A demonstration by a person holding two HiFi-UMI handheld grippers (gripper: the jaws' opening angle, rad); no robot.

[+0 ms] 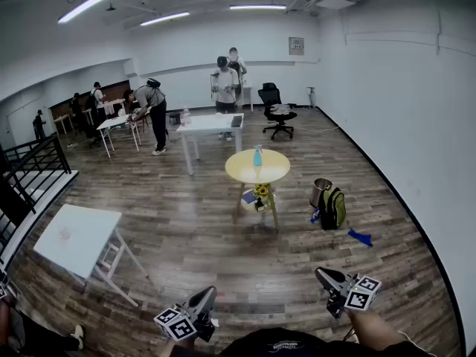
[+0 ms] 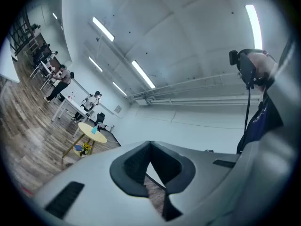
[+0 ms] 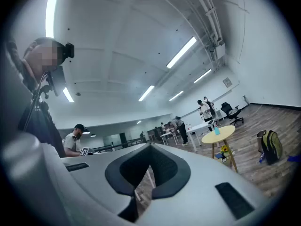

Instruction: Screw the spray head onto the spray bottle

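Wooden floor [image 1: 186,244] filled the room. The round yellow bench [image 1: 271,171] stood well apart from the person, with a backpack [image 1: 332,207] on the floor near its legs. On the bench the blue spray bottle [image 1: 257,155] stood upright, too small to tell whether its head was on. The left tool [image 1: 209,294] and right tool [image 1: 320,274] hung low, each pressed together on nothing. Reaching the bottle with jaws unopened would likely knock it over, and the backpack could trip the approach.

Spray bottle [image 1: 257,155] stands upright on the round yellow table [image 1: 277,172], just back of the tabletop's middle; pale blue body, narrowing toward the top; far off and tiny, so the detail at its top can't be made out.
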